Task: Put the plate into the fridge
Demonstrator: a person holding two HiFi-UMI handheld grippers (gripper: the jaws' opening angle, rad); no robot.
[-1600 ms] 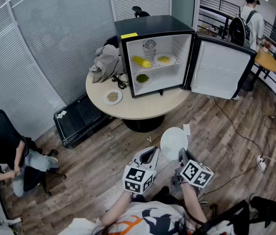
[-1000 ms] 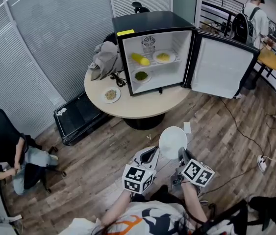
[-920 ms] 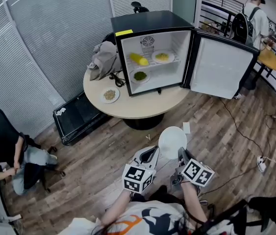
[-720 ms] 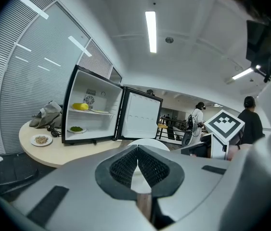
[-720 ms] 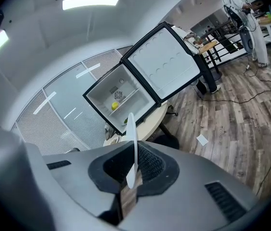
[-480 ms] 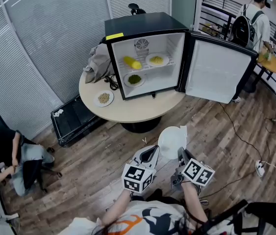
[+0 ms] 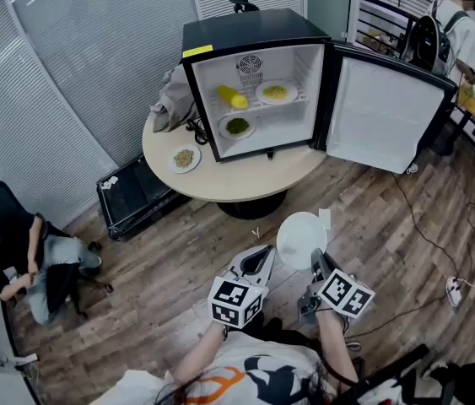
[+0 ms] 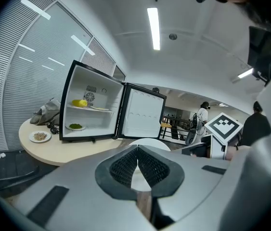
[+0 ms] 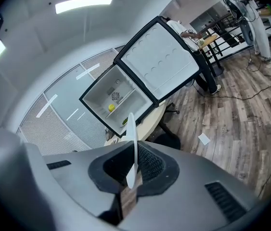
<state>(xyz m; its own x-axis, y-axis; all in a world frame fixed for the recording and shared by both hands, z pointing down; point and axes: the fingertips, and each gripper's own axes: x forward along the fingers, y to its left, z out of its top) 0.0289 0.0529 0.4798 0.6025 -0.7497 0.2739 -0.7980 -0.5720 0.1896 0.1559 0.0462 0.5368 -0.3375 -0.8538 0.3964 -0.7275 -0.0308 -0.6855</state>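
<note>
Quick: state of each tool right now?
Left tool: closed, nothing between its jaws.
Right tool: closed on the rim of the white plate.

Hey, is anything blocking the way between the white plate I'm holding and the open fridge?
Nothing visible does. The right gripper holds the plate; the fridge has its door swung wide, and only floor and the table edge lie between.
</note>
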